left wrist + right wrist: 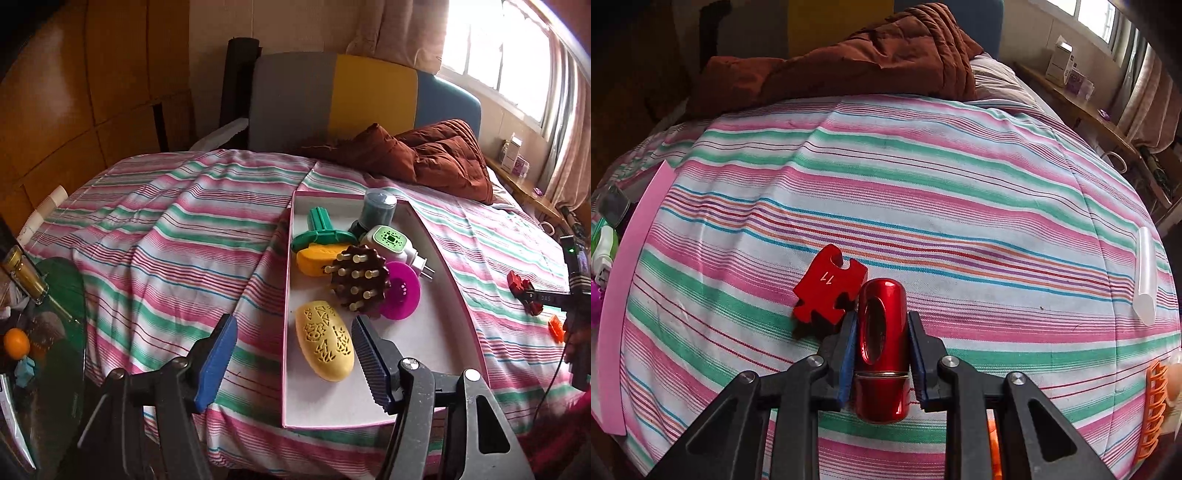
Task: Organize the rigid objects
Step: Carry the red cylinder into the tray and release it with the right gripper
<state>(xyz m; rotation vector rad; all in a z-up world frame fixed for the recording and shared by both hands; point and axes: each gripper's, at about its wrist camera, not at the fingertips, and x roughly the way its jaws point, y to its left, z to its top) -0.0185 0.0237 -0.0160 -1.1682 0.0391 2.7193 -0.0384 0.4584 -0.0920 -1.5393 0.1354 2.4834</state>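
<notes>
A shallow white box with a pink rim (424, 332) lies on the striped bed. It holds a yellow pierced oval case (325, 345), a brown knobbed brush (360, 282), a magenta disc (400, 290), a green T-shaped piece (321, 229), a white and green plug-in unit (388, 243) and a grey cylinder (376, 208). My left gripper (293, 363) stands open at the near end of the box; the pads do not touch the oval case. My right gripper (882, 321) is shut on a shiny red cylinder (882, 332) with an oval hole. A red puzzle-shaped block (829, 291) marked 11 lies just left of it.
A brown quilt (849, 55) is heaped at the bed's head. On the right of the bed lie a clear tube (1145, 273) and an orange ribbed clip (1154, 406). The pink box edge (628, 295) runs along the left. A cluttered glass side table (62, 295) stands left of the bed.
</notes>
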